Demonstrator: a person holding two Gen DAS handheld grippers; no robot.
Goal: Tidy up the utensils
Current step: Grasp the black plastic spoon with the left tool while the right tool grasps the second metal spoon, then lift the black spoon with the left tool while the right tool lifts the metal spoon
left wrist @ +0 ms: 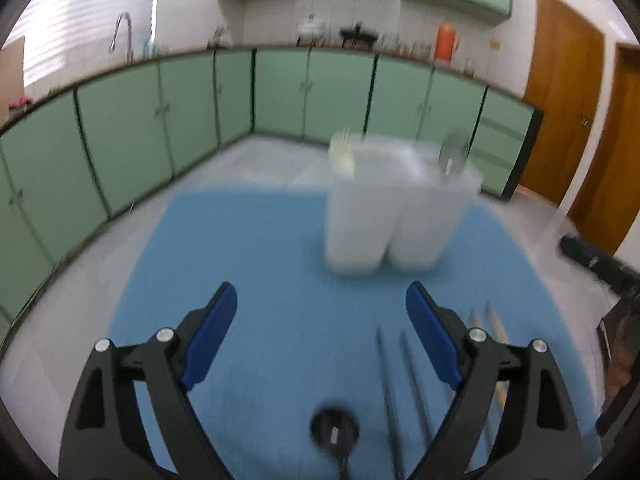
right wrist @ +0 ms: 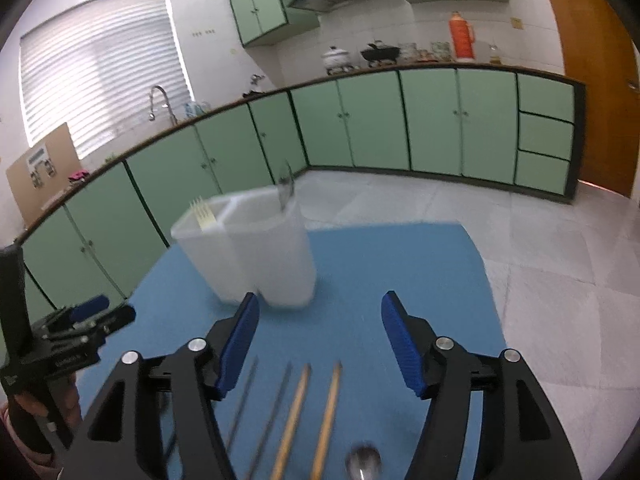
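Firstly, white two-compartment holder at 11 o'clock on my blue mat: pale fork in left compartment, metal spoon in right. Nearer, at 6 o'clock: metal chopsticks, wooden chopsticks. My right gripper and left gripper: wide, empty.

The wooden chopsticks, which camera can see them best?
The right wrist view. Both wooden chopsticks lie in plain sight on the blue mat, side by side between the open fingers of the right gripper. In the left wrist view the wooden chopsticks are blurry and mostly hidden behind a finger of the left gripper.
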